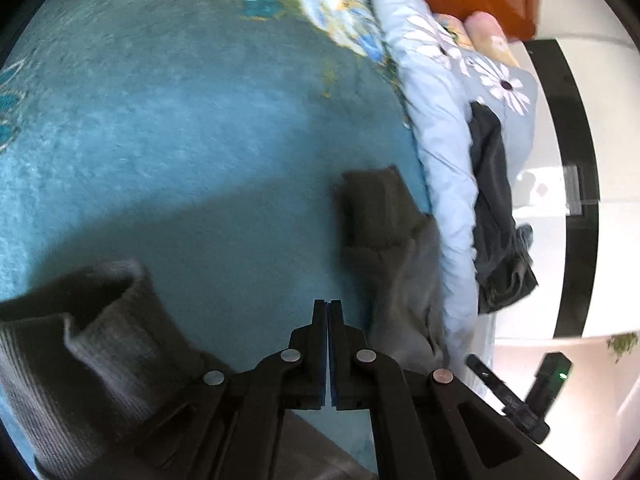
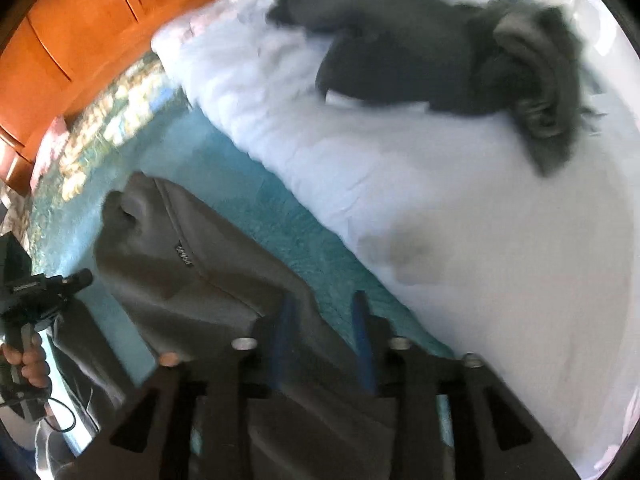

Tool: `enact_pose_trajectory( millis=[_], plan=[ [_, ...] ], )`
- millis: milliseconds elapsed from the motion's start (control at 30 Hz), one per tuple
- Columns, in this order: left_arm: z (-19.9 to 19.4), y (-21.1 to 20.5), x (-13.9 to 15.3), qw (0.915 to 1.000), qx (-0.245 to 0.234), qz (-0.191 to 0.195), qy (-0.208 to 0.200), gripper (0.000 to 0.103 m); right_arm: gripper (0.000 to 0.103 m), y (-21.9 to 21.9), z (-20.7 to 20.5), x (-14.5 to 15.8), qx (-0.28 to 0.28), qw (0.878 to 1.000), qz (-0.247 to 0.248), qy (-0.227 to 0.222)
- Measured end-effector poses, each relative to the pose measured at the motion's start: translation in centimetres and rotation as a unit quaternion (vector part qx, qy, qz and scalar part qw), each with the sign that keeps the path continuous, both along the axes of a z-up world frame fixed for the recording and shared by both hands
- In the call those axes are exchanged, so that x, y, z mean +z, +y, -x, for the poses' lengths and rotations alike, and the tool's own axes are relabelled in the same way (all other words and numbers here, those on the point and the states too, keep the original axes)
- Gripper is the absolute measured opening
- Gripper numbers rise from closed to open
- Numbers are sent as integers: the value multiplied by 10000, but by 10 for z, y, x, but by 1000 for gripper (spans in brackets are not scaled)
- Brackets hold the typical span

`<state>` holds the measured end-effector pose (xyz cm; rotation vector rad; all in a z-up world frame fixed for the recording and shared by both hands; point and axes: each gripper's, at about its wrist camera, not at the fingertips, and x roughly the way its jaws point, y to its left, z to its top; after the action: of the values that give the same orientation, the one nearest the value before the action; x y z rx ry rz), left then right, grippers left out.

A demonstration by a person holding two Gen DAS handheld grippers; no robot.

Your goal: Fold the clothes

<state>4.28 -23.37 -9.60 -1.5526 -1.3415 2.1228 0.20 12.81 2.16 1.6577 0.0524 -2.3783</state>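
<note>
A grey sweatshirt lies on the teal bedspread [image 1: 180, 140]. In the left wrist view one ribbed cuff [image 1: 80, 344] is at lower left and a sleeve [image 1: 384, 248] at centre right. My left gripper [image 1: 328, 308] is shut and empty above the spread between them. In the right wrist view the sweatshirt body [image 2: 200, 272] runs under my right gripper [image 2: 324, 304], whose jaws are open over the cloth. A second dark grey garment [image 2: 440, 56] lies crumpled on the pale blue quilt [image 2: 440, 200]; it also shows in the left wrist view [image 1: 496, 208].
An orange wooden headboard [image 2: 80, 20] stands behind the bed. A floral pillow [image 1: 480, 64] lies by the quilt. The bed's edge and white floor [image 1: 540, 184] are at the right. My left gripper's handle, held by a hand [image 2: 28, 360], shows at lower left.
</note>
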Motion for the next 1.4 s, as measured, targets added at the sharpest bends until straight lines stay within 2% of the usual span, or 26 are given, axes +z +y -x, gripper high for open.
enact_pose_trajectory(
  millis=[100,200,300,400,467,500,600,667,767,867,967,1067,1100,1167,1200,1233,1333,1400],
  plan=[
    [6,16,4,9999,-139,-33,-26,3,35,4,-39,13,369,9989,293,-91],
    [5,27,4,9997,-197,-141,-94,5,35,2,-81,-9,856,9919,570,-749],
    [-2,35,6,9992,-198,-286,-176,7,35,-4,-108,-38,1084,9869,435,-1115],
    [-16,30,18,9995,-89,-268,-116,9,35,-1,-112,-56,869,9856,578,-1332],
    [-26,24,27,9998,-12,-205,-63,14,23,-2,-110,-58,778,9872,546,-1281],
    [-33,20,33,9998,45,-181,-25,17,7,-3,-108,-56,757,9880,514,-1244],
    [-47,9,44,9998,178,-117,50,24,3,-10,-112,-41,913,9901,397,-985],
    [-54,3,49,9996,262,-79,85,26,3,-23,-125,-31,1263,9885,210,-803],
    [-64,-3,49,9993,359,-119,5,28,3,-38,-141,-40,1626,9826,29,-894],
    [-71,-4,51,9994,321,-107,-83,28,3,-26,-137,-40,1260,9863,476,-949],
    [-76,-2,58,9994,327,-79,-49,32,6,-17,-137,-43,1218,9804,878,-1276],
    [-78,1,65,9995,303,-57,-58,38,6,-15,-136,-39,1156,9801,1018,-1252],
    [-79,1,67,9996,271,-15,-60,38,6,-8,-144,-31,1097,9784,1239,-1238],
    [-81,1,72,9997,203,98,-81,39,17,15,-155,-11,924,9792,1498,-1013],
    [-81,3,77,9997,208,111,-67,39,30,26,-160,-1,826,9795,1603,-897],
    [-81,4,81,9997,212,124,-52,39,38,43,-168,6,650,9824,1573,-766],
    [-82,9,95,9996,225,164,-8,39,38,136,-190,38,-468,9905,1245,-344],
    [-83,12,104,9995,234,191,21,40,38,203,-200,50,-1362,9861,945,-110]
  ],
)
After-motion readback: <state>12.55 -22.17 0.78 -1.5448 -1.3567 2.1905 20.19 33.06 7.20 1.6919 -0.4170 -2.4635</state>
